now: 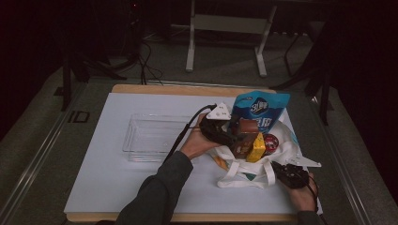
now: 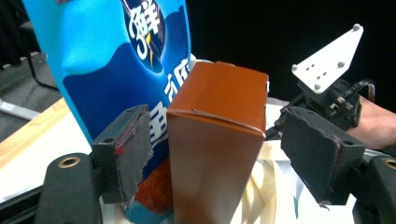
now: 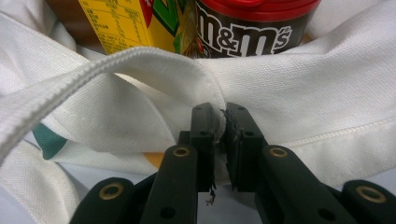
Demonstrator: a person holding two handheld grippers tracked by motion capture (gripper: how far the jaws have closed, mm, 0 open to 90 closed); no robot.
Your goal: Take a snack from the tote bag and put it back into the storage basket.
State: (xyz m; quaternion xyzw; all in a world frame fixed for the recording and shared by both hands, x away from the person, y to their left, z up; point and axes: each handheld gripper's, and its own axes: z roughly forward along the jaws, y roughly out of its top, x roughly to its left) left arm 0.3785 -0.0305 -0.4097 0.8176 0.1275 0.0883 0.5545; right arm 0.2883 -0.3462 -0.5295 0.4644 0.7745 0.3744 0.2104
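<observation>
A white tote bag [image 1: 241,177] lies at the right of the table. Inside it stand a blue snack pouch [image 1: 260,108], a brown carton [image 1: 248,127], a yellow box [image 1: 256,147] and a red-lidded M&M's jar [image 1: 271,142]. My left gripper [image 1: 233,136] reaches in from the left. In the left gripper view the upright brown carton [image 2: 219,140] is between the open jaws of the left gripper [image 2: 222,156], with a gap to each pad [image 2: 133,149]. My right gripper [image 3: 223,123] is shut on the bag's white rim [image 3: 299,98] just below the jar [image 3: 252,28].
An empty clear plastic tray [image 1: 150,136] sits on the white mat [image 1: 112,183], left of the bag. The wooden table edge [image 1: 187,89] runs along the back. Behind the table are cables and a white stand's legs [image 1: 190,51].
</observation>
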